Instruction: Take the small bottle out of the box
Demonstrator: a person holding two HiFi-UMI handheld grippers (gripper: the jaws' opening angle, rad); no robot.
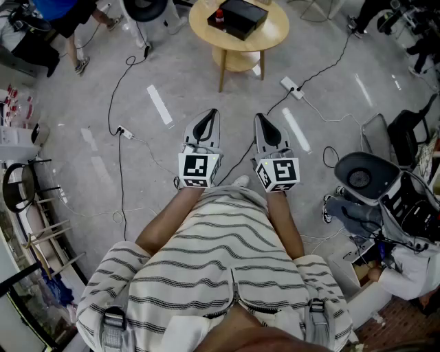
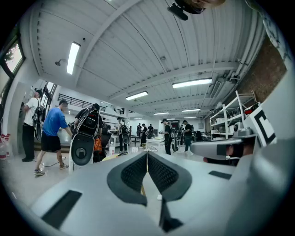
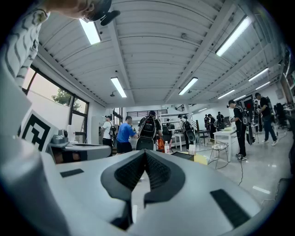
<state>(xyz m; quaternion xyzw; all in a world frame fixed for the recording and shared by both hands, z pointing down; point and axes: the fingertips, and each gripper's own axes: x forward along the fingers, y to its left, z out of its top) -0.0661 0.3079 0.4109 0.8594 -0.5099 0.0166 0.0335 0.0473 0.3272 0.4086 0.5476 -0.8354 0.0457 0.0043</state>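
A black box (image 1: 242, 18) lies on a round wooden table (image 1: 206, 29) at the top of the head view, well ahead of both grippers. At the box's left end stands a small bottle with a red top (image 1: 220, 15); whether it is inside the box I cannot tell. In the right gripper view the bottle (image 3: 167, 147) and the box (image 3: 182, 156) show small in the distance. My left gripper (image 1: 211, 113) and right gripper (image 1: 260, 118) are held side by side close to my body, above the floor. Both point toward the table, shut and empty, with jaws closed tip to tip (image 2: 147, 154) (image 3: 145, 152).
Cables and power strips (image 1: 292, 88) (image 1: 124, 132) run across the grey floor between me and the table. White tape strips (image 1: 159, 104) mark the floor. A round grey device (image 1: 364, 177) and gear stand at the right, a rack (image 1: 27, 199) at the left. Several people stand further off.
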